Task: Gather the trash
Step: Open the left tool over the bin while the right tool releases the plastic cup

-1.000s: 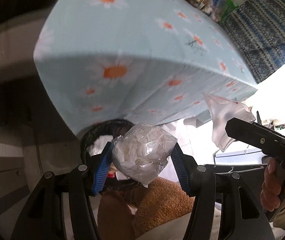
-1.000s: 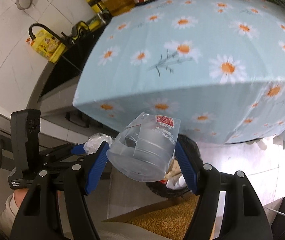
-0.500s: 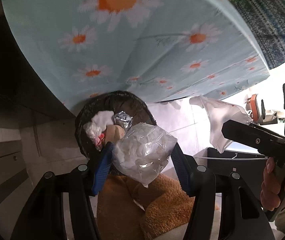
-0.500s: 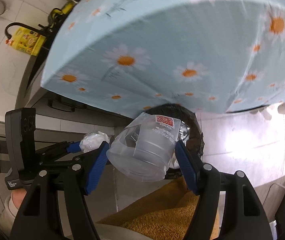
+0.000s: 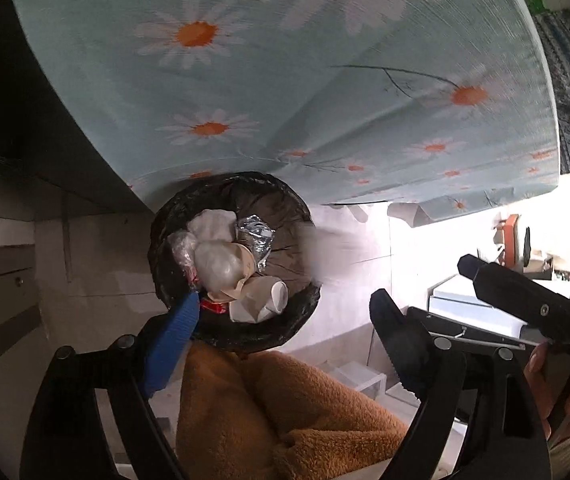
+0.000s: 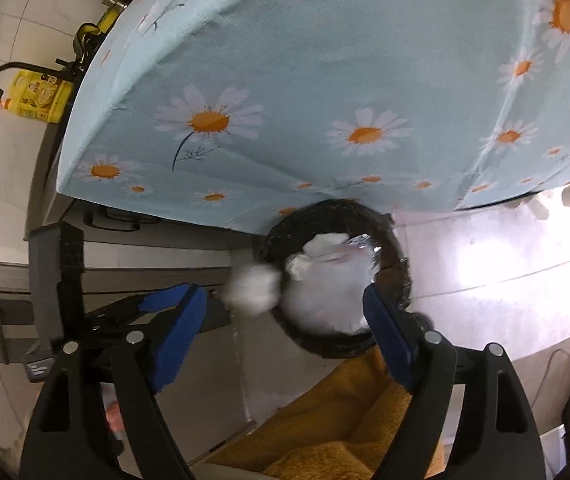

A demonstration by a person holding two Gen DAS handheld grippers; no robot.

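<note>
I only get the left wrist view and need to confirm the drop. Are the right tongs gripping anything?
Observer: No; the right tongs stand open, having just been opening, and clamp nothing.
Operator: Where's their trash?
Observer: A blurred clear plastic cup shows between the pads, over the mouth of the round black-lined bin.
Operator: Anything else moving?
Observer: A blurred white wad in clear film shows by the bin's left rim.
</note>
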